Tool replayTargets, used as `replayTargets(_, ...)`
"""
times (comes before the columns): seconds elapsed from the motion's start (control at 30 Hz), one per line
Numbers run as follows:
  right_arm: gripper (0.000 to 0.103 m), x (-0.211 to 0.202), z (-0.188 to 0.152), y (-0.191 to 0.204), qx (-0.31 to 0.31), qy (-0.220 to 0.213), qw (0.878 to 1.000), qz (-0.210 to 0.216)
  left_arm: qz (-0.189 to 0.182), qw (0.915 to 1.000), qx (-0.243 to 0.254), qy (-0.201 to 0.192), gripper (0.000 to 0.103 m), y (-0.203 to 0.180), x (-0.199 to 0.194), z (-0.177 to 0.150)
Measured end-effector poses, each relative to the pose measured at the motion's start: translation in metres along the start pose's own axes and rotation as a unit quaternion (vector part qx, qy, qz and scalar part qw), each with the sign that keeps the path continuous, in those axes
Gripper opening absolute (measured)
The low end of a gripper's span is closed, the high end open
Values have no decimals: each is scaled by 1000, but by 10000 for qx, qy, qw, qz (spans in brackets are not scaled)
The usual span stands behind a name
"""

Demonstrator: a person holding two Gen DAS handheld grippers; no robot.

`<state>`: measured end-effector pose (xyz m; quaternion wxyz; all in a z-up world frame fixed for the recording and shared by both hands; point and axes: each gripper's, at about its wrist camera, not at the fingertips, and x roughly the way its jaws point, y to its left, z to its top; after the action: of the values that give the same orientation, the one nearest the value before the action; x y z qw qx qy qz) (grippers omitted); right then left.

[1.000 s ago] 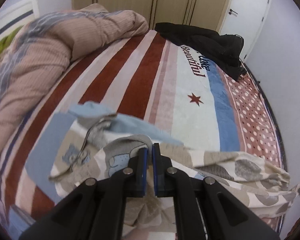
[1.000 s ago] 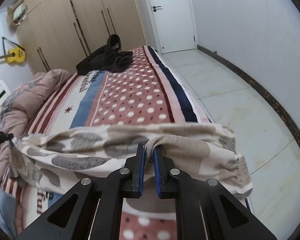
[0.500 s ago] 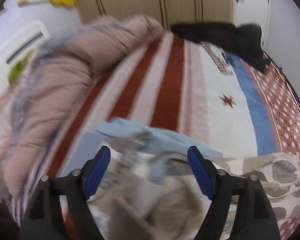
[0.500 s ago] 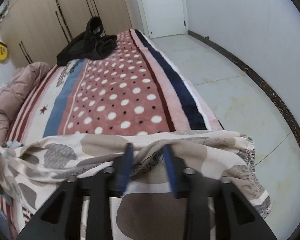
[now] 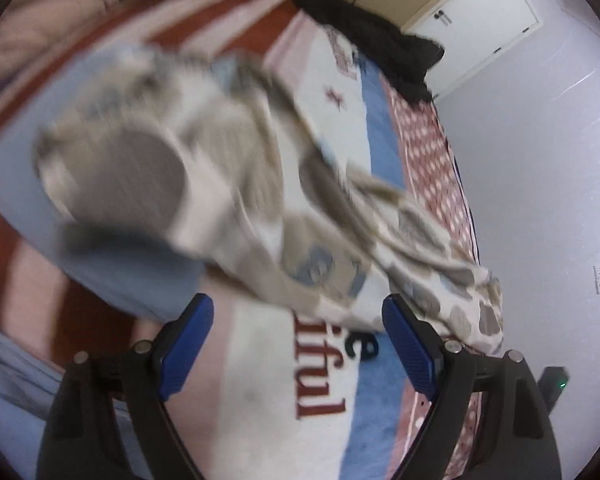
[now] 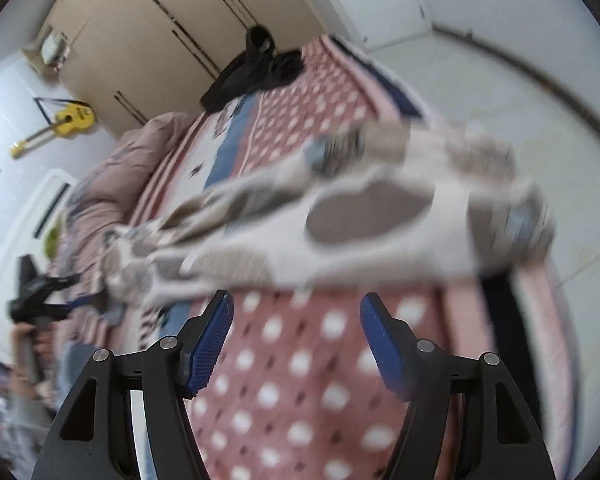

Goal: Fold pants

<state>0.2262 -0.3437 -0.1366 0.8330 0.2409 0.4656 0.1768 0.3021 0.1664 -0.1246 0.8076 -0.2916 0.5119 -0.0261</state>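
Left gripper (image 5: 298,336) and right gripper (image 6: 296,336), each with its blue-padded fingers spread wide apart and nothing between them. The patterned pants (image 5: 236,184) appear motion-blurred just beyond both sets of fingers, stretched crosswise over the striped and dotted bedspread (image 6: 300,380); whether they rest on it cannot be told. A black garment (image 6: 256,68) lies at the far end of the bed.

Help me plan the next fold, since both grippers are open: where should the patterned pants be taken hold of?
Probably at the two ends. The pants lie stretched crosswise over the bed, so the right gripper could pinch the broad edge ahead of it from the near side, and the left gripper the bunched end likewise. Blur hides the exact hems.
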Motion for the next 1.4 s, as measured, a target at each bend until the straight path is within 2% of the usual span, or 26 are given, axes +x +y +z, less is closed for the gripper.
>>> replayTargets(0.1,62,17,-17,-8,195,176,9995,153,66,9998,-139,144,84,-1,34,-8)
replayTargets(0.27,62,44,-11,-29,737,0,9970,226,-141,9979,-600,187,84,10,83,2)
replayTargets(0.43,62,69,14,-43,1058,-472,9932,125,-159,9959,-735,-504,84,7,95,27)
replayTargets(0.53,61,75,27,-50,1453,-811,9860,124,-178,9925,-1085,-525,84,11,103,41)
replayTargets(0.57,59,78,31,-51,1548,-903,9838,62,-198,9909,-1187,-596,84,13,104,43)
replayTargets(0.63,40,80,38,-49,1616,-1025,9813,-220,-162,9881,-1338,-736,84,12,103,44)
replayTargets(0.67,36,83,41,-47,1608,-1047,9809,-320,-124,9876,-1344,-800,81,11,102,43)
replayTargets(0.73,20,82,46,-42,1546,-1113,9807,-450,-6,9879,-1274,-883,75,5,101,38)
replayTargets(0.8,13,80,46,-39,1507,-1173,9803,-505,70,9887,-1213,-882,70,4,103,35)
replayTargets(0.87,11,77,45,-35,1436,-1225,9804,-557,-50,9858,-1411,-909,67,6,102,30)
replayTargets(0.93,11,74,43,-33,1369,-1234,9809,-614,-213,9861,-1467,-755,68,3,105,27)
replayTargets(1.0,11,76,43,-33,1370,-1182,9816,-608,-171,9888,-1340,-630,69,-5,110,25)
replayTargets(1.07,10,78,43,-38,1423,-1149,9816,-554,-259,9884,-1325,-690,78,-14,114,26)
replayTargets(1.13,10,79,41,-41,1450,-1116,9817,-522,-114,9865,-1423,-806,78,-16,118,29)
replayTargets(1.17,10,81,40,-41,1447,-1089,9821,-525,-119,9839,-1519,-930,71,-17,118,31)
replayTargets(1.2,10,82,40,-41,1421,-1065,9827,-530,-148,9830,-1542,-990,60,-19,118,32)
replayTargets(1.23,10,82,40,-41,1370,-1053,9834,-546,-272,9834,-1514,-963,33,-22,120,35)
replayTargets(1.27,9,80,38,-42,1326,-1046,9841,-550,-312,9854,-1422,-888,16,-25,122,37)
replayTargets(1.33,8,76,37,-41,1273,-1071,9845,-560,-217,9881,-1191,-950,8,-31,119,37)
replayTargets(1.4,7,67,34,-39,1244,-1155,9839,-566,-331,9873,-1110,-1086,6,-31,108,32)
